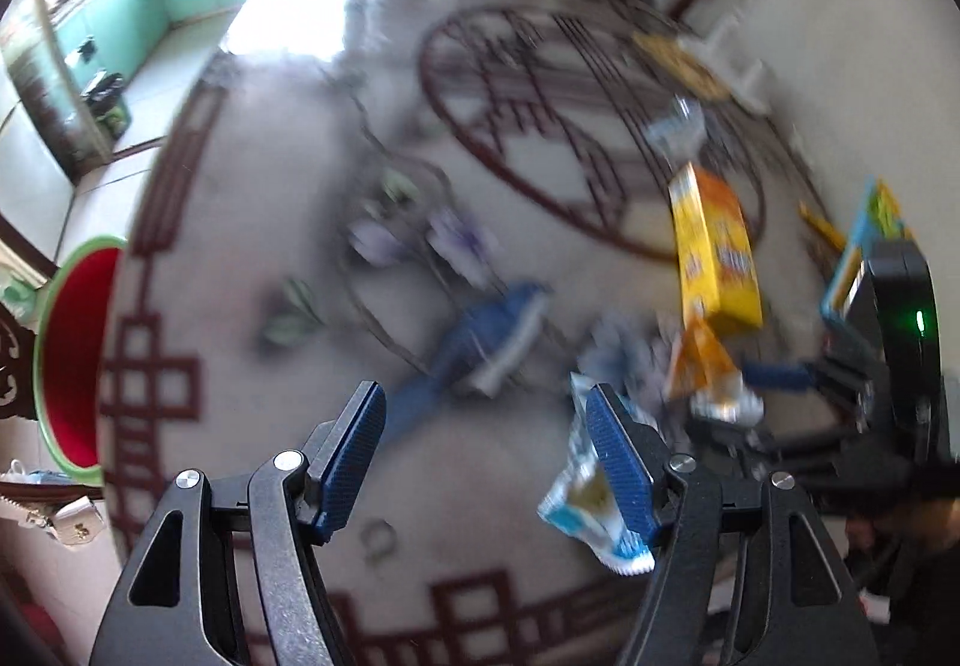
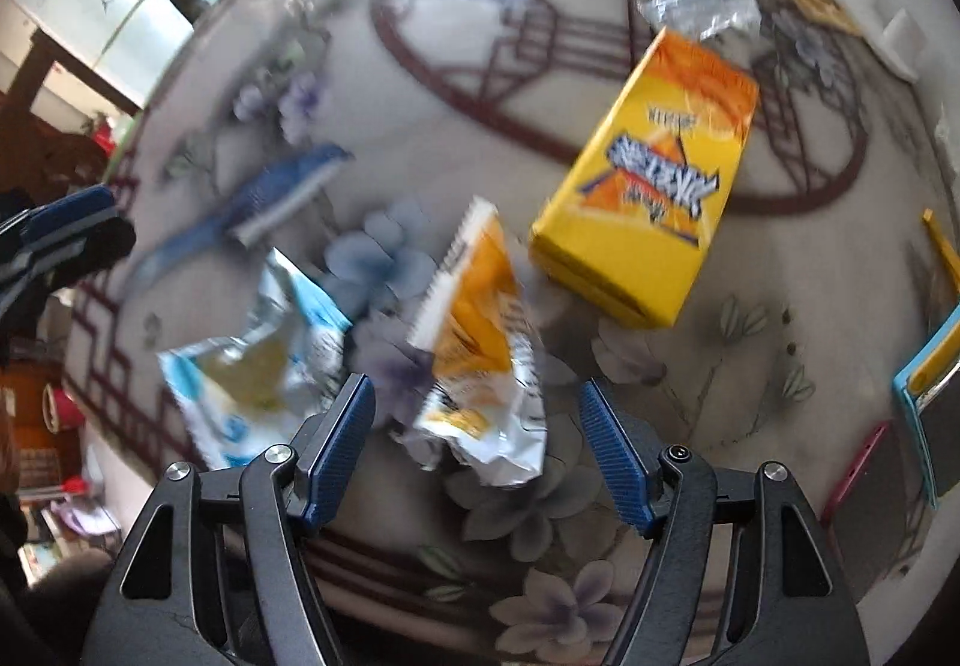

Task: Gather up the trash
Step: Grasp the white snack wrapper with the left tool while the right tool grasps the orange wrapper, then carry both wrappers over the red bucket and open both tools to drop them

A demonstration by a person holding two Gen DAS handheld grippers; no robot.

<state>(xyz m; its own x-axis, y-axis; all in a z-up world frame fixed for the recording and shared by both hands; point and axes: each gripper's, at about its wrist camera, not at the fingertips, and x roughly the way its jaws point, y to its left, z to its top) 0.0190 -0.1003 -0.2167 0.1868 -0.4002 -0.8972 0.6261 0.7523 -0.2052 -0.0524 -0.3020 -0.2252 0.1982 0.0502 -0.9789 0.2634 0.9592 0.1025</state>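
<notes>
Both grippers are reaching for wrappers: the right gripper [image 2: 477, 429], jaws spread, frames the orange wrapper [image 2: 480, 366] at lower centre and should close, while the left gripper [image 1: 486, 456], also spread, nears the blue wrapper [image 1: 591, 492] at lower right.

A round table [image 2: 600, 306] with a glossy cream top, dark red lattice lines and printed purple flowers carries the litter. On it lie a yellow-orange cardboard snack box [image 2: 648, 174], a crumpled orange foil wrapper [image 2: 480, 342], a torn blue-and-white foil packet [image 2: 252, 372], a clear crinkled plastic wrapper [image 2: 702, 6] just behind the box, and a blue-handled brush [image 2: 264, 204].
</notes>
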